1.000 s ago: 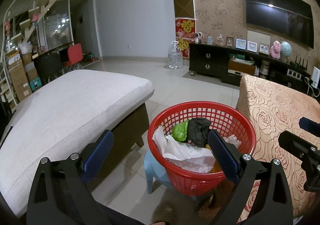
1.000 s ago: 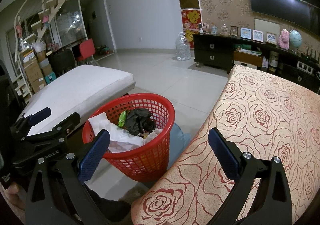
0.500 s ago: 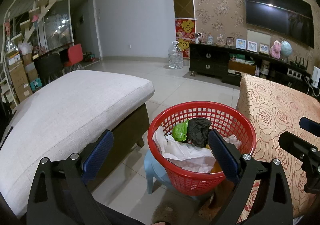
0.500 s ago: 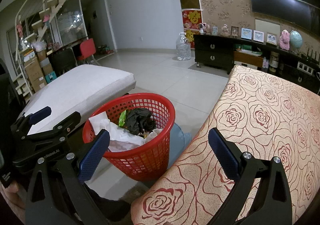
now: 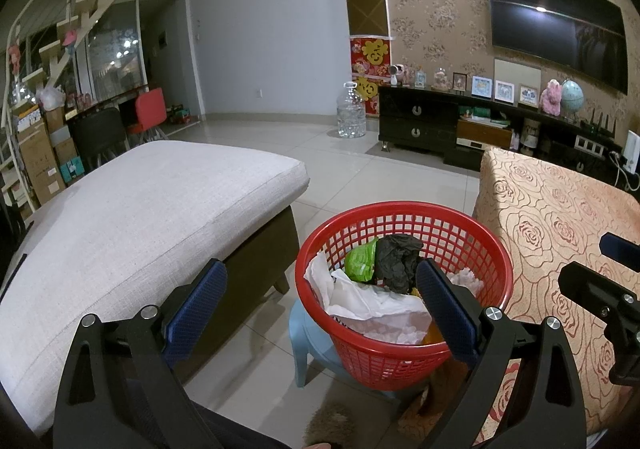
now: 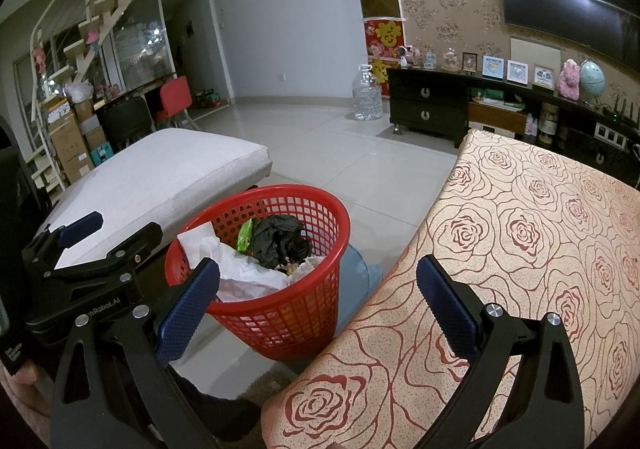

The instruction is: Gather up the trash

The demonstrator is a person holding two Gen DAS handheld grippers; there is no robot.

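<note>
A red mesh basket point(image 5: 404, 365) stands on a pale blue stool point(image 5: 306, 345) between a sofa and a table; it also shows in the right wrist view point(image 6: 288, 321). It holds white paper point(image 5: 368, 301), a green wrapper point(image 5: 360, 261) and a black crumpled bag point(image 5: 396, 255). My left gripper point(image 5: 320, 309) is open and empty, just in front of the basket. My right gripper point(image 6: 318, 305) is open and empty, at the table's near left edge, right of the basket.
A grey cushioned sofa point(image 5: 132, 217) lies to the left. A table with a rose-patterned cloth point(image 6: 532, 249) is on the right. A black TV cabinet point(image 5: 440, 125) and a water jug point(image 5: 351, 111) stand across the tiled floor.
</note>
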